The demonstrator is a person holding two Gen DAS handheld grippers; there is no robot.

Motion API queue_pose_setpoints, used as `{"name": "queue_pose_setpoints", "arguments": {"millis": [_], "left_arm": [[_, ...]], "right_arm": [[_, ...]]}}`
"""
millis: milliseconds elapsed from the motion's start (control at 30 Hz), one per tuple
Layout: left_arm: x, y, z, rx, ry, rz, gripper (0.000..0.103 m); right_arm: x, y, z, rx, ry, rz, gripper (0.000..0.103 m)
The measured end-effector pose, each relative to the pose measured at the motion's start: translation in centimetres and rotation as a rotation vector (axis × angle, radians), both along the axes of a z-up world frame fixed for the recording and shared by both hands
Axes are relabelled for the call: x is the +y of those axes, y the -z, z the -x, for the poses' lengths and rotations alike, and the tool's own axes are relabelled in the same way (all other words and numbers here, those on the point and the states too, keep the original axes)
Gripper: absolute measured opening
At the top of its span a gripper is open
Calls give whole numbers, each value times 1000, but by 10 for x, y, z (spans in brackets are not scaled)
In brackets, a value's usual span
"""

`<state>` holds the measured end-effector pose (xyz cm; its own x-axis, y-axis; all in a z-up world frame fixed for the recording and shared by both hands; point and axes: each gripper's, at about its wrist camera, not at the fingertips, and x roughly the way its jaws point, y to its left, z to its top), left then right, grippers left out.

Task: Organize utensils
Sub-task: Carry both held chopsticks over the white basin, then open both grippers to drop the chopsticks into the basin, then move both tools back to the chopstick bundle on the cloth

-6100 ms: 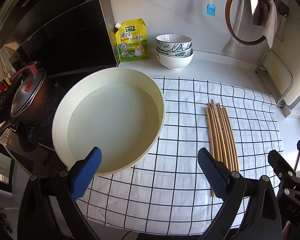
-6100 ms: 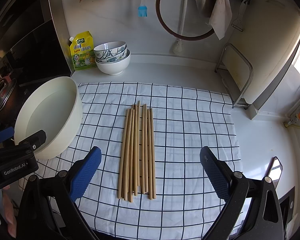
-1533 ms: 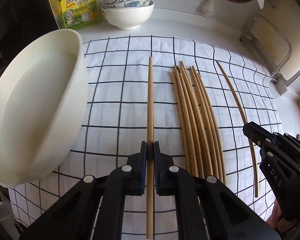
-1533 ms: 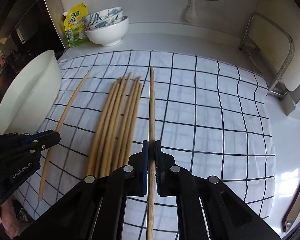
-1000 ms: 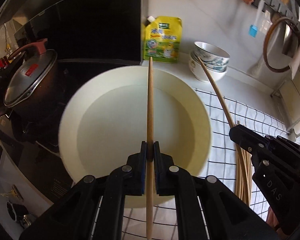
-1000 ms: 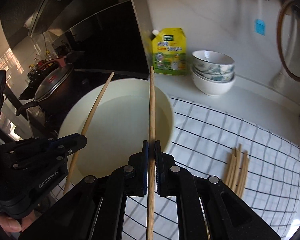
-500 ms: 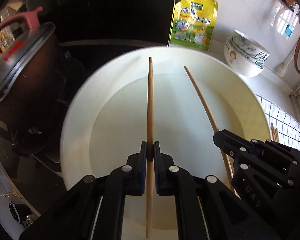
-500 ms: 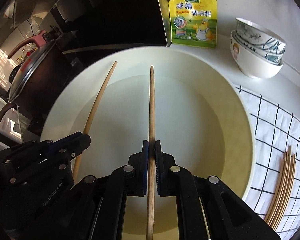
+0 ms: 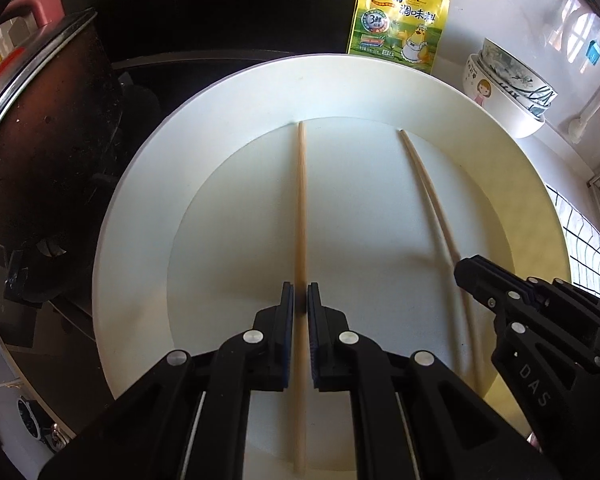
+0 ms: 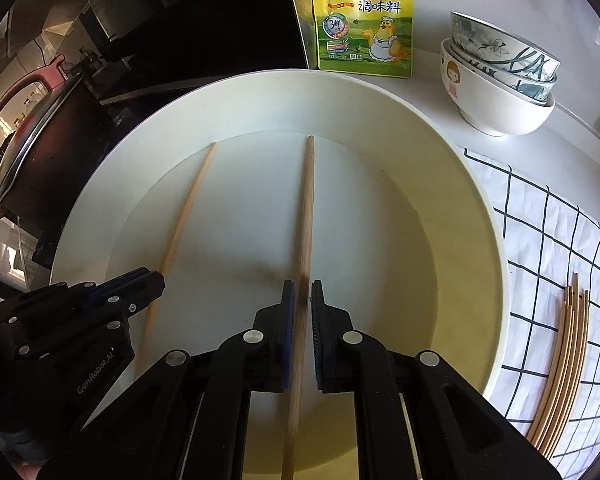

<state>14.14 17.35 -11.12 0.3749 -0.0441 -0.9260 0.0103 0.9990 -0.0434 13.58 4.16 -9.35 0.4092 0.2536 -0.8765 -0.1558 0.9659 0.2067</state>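
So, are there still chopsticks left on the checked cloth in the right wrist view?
Yes, a bundle of chopsticks lies on the checked cloth, right of the white basin.
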Motion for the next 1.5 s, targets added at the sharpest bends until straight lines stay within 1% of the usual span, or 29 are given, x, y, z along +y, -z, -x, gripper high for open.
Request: {"name": "queue_pose_setpoints", "arguments": {"millis": [67,100,167,233,267,333,400,500,633,800,1000,1133,1267,1367,1500], "left_arm": [[1,-1,-2,2,-7,-2,17],[2,-2,-1,3,-13,-3,22],[5,-6,3,0,-22,-2,26],[8,-12,10,-9,-28,2,36],[8,-15,13,-17,-29,1,39],[8,-22,19,-37,-30,-5,54],[6,-31,27,-66,-31,-12,65],[-3,-45,37,-103,-20,-19,65],[-26,-61,53,-129,12,-4,66],[-65,-74,73,-150,73,20,66],[-119,-84,85,-168,163,56,66],[-156,-85,89,-171,214,81,66],[-186,-80,98,-168,249,86,66],[-203,-70,100,-147,268,85,66],[-222,-55,105,-131,286,78,66]], "right_arm": [[-2,-4,2,-16,8,1,18],[-4,-6,4,-22,10,-3,19],[-7,-11,9,-35,11,-9,20],[-12,-16,15,-45,15,-13,21],[-15,-18,18,-48,17,-18,21],[-21,-24,27,-58,24,-26,21],[-27,-30,36,-68,28,-34,22],[-39,-38,52,-86,38,-32,23],[-63,-47,74,-102,65,-25,24],[-104,-53,102,-104,122,-3,25],[-161,-51,131,-97,221,44,28],[-199,-44,143,-85,285,76,30],[-228,-32,154,-73,319,102,30],[-241,-19,156,-51,331,108,35],[-251,3,158,-18,321,106,35]]}}
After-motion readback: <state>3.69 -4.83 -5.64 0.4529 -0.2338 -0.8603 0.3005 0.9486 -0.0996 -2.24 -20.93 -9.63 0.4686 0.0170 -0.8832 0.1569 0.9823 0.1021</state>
